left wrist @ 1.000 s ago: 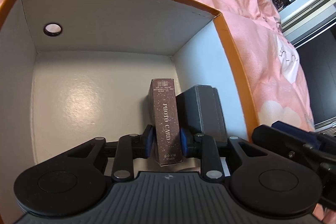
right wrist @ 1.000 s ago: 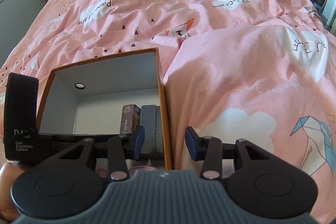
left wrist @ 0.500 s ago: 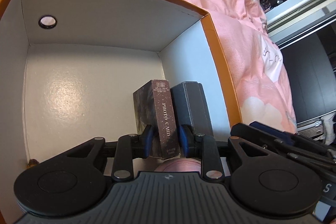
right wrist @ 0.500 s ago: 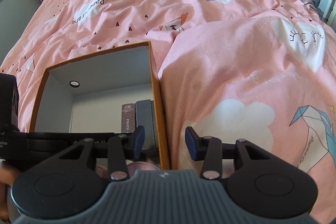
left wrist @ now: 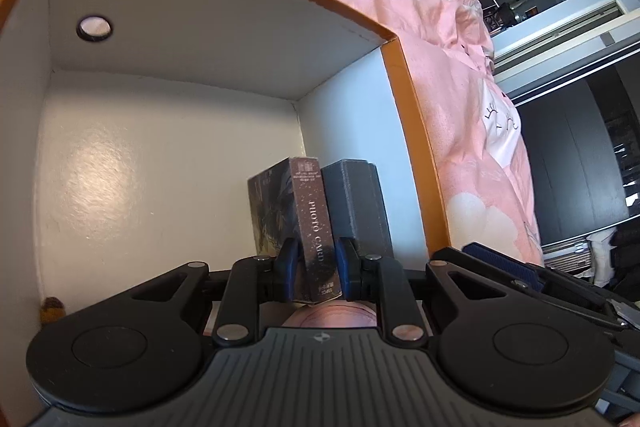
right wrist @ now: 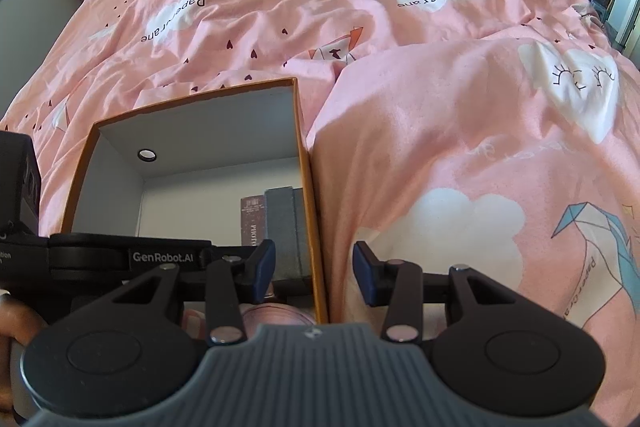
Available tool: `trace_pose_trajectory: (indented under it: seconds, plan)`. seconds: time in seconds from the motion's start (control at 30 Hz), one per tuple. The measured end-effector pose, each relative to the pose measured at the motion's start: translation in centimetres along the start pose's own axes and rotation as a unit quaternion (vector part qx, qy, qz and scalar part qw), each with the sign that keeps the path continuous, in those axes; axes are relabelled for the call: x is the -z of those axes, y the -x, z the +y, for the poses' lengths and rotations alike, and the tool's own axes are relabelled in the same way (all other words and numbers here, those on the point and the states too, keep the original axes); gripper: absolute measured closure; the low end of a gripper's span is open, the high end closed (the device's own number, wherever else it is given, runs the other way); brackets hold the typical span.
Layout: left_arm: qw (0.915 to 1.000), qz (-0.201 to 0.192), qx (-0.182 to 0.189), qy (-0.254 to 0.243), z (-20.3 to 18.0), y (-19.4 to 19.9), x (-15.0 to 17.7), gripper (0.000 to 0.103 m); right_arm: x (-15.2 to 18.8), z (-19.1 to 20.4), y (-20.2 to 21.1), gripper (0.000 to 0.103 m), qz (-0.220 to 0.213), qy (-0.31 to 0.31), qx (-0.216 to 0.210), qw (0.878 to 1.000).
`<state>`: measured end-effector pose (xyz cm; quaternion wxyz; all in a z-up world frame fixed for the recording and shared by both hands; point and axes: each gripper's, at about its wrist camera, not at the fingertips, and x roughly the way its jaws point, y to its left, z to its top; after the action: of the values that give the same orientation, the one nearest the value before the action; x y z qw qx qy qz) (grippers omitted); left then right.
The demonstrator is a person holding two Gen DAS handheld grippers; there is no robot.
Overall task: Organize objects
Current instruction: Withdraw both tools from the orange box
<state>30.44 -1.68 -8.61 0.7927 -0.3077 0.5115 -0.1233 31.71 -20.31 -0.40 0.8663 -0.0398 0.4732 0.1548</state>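
Note:
A brown "PHOTO CARD" box (left wrist: 314, 223) stands on edge inside an orange-rimmed storage box (left wrist: 394, 75) with white inner walls. My left gripper (left wrist: 314, 273) is shut on the photo card box near its lower end. A dark grey box (left wrist: 354, 203) stands right beside it, against the storage box's right wall. In the right wrist view the photo card box (right wrist: 252, 223) and grey box (right wrist: 282, 231) show inside the storage box (right wrist: 306, 167). My right gripper (right wrist: 314, 271) is open and empty, its jaws on either side of the storage box's right wall.
The storage box sits on a bed with a pink patterned duvet (right wrist: 440, 107). A pink round object (left wrist: 332, 315) lies in the box's near end, mostly hidden. A small brownish item (left wrist: 52, 307) sits at the box's left wall. A finger hole (left wrist: 94, 27) is in the far wall.
The left gripper has tilted and shifted, so the photo card box's front cover now shows and it stands closer beside the grey box. The right gripper has stayed open over the box's wall.

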Motion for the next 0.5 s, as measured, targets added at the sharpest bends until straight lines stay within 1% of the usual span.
trace_pose_trajectory:
  seconds: [0.17, 0.23, 0.3, 0.37, 0.43, 0.5]
  plan:
    - [0.9980, -0.030, -0.026, -0.050, -1.8, 2.7, 0.3, 0.081, 0.5, 0.8, 1.7, 0.058, -0.014, 0.007, -0.001, 1.000]
    - [0.9959, -0.043, -0.035, -0.072, -2.6, 4.4, 0.6, 0.081, 0.8, 1.6, 2.6, 0.058, -0.028, 0.017, -0.002, 0.999]
    - [0.9938, -0.055, -0.036, -0.090, -3.1, 6.4, 1.0, 0.081, 1.2, 2.7, 3.9, 0.058, -0.048, 0.030, -0.008, 0.998]
    - [0.9908, -0.070, -0.046, -0.106, -3.4, 8.7, 1.4, 0.081, 1.8, 3.9, 5.3, 0.058, -0.071, 0.037, -0.027, 0.996]
    - [0.9866, -0.091, -0.067, -0.118, -3.6, 11.3, 1.9, 0.081, 2.5, 5.2, 6.5, 0.058, -0.091, 0.037, -0.055, 0.994]
    - [0.9813, -0.115, -0.078, -0.133, -3.4, 13.9, 2.6, 0.078, 3.4, 6.8, 7.6, 0.057, -0.110, 0.038, -0.083, 0.990]
